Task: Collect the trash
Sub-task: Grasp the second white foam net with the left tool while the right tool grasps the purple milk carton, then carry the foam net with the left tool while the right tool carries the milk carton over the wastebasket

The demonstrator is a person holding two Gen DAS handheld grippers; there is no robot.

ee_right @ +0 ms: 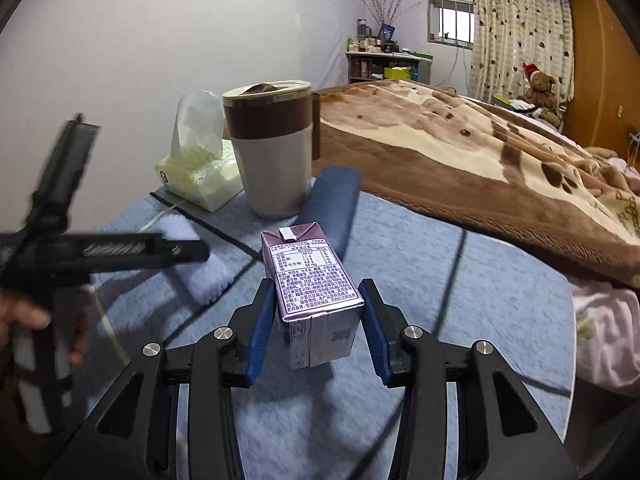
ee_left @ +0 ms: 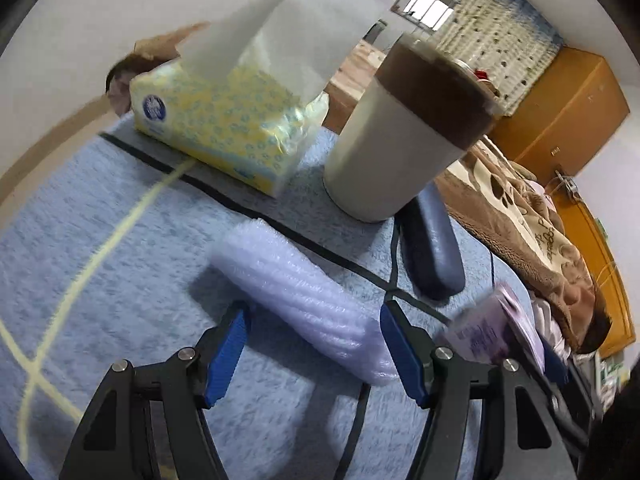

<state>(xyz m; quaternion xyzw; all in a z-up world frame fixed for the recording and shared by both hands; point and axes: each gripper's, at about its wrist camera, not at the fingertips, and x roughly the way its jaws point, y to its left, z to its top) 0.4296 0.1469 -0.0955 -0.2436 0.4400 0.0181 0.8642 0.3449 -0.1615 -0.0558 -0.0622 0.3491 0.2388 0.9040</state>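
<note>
A purple drink carton (ee_right: 312, 288) stands upright between the blue pads of my right gripper (ee_right: 316, 286). Both pads lie against its sides, so the gripper is shut on it. The same carton (ee_left: 492, 328) shows blurred at the right of the left wrist view. A white roll of bubble wrap (ee_left: 296, 300) lies slantwise on the light blue tablecloth (ee_left: 100, 240). My left gripper (ee_left: 316, 312) is open and straddles the roll, its pads not pressing on it. In the right wrist view the bubble wrap (ee_right: 192, 256) sits under the left tool, held by a hand (ee_right: 24, 316).
A white and brown lidded mug (ee_right: 272, 152), a yellow tissue pack (ee_right: 200, 176) and a dark blue case (ee_right: 332, 200) stand at the back of the table. A bed with a brown blanket (ee_right: 480, 160) runs along the table's right side.
</note>
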